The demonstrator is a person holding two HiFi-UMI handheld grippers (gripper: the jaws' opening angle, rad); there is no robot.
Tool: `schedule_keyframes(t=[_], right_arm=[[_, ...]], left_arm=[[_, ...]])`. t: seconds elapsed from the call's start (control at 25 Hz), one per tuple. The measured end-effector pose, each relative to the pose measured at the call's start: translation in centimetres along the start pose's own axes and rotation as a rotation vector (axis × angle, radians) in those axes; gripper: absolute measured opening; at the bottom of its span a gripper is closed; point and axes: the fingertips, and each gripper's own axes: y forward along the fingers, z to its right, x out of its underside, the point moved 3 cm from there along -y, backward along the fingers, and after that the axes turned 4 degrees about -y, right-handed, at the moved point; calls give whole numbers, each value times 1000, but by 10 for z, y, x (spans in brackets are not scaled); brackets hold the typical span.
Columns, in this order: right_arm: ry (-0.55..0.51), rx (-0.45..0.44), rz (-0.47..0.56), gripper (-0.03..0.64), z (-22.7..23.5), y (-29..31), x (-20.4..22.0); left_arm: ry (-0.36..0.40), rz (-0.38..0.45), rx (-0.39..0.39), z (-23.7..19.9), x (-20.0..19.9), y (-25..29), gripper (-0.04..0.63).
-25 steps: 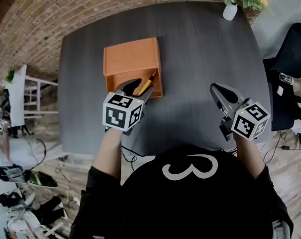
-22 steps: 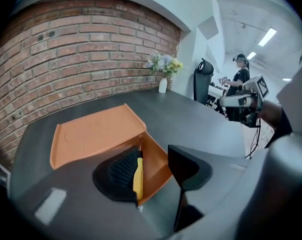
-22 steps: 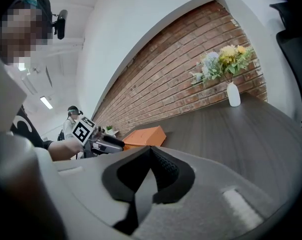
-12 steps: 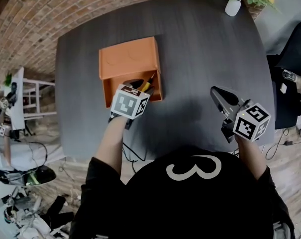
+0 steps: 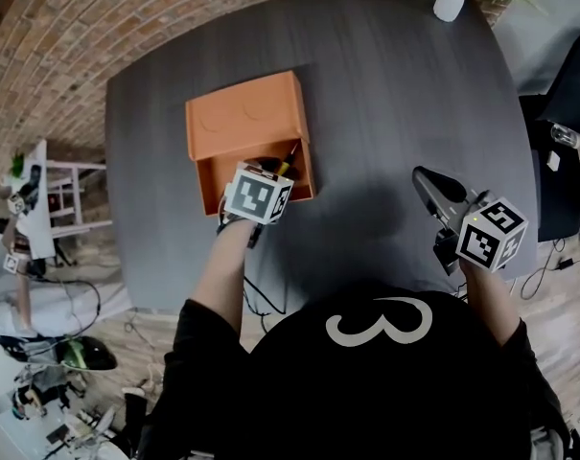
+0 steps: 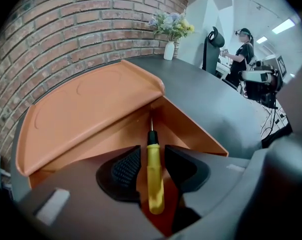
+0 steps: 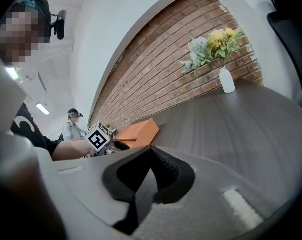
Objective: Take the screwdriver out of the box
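Note:
An orange box (image 5: 242, 118) lies on the dark table (image 5: 395, 94) with its lid flat behind it; it also shows in the left gripper view (image 6: 91, 109). Inside lies a screwdriver (image 6: 154, 179) with a yellow handle and a black collar, its tip toward the box's far corner; in the head view only its front end (image 5: 289, 155) shows. My left gripper (image 6: 151, 166) reaches down into the box. Its jaws have just been closing, with the handle between the pads and thin gaps at both sides. My right gripper (image 5: 424, 177) hovers shut over the table's right side, holding nothing.
A white vase of flowers (image 5: 450, 3) stands at the table's far right corner. A black office chair (image 5: 568, 94) sits past the right edge. A brick wall runs behind the table. A person (image 6: 243, 46) stands far off in the room.
My left gripper has dropped from above the box's front wall down into the box, straddling the screwdriver handle. The right gripper has sunk slightly.

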Motion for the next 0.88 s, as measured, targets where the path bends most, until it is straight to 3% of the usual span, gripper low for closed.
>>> schedule_keyframes(t=[0.28,0.56,0.88], right_arm=[[-1,-2,-15,2,3,3,2],[3,-7,-16,2,3,5,2],[5,-2,-9,2,4,0,2]], left_arm=[[40,-15,-24,5,-3,2,125],[-17,-26,-18,1,1,5,103],[-26,-31,-29,1,2,7,100]])
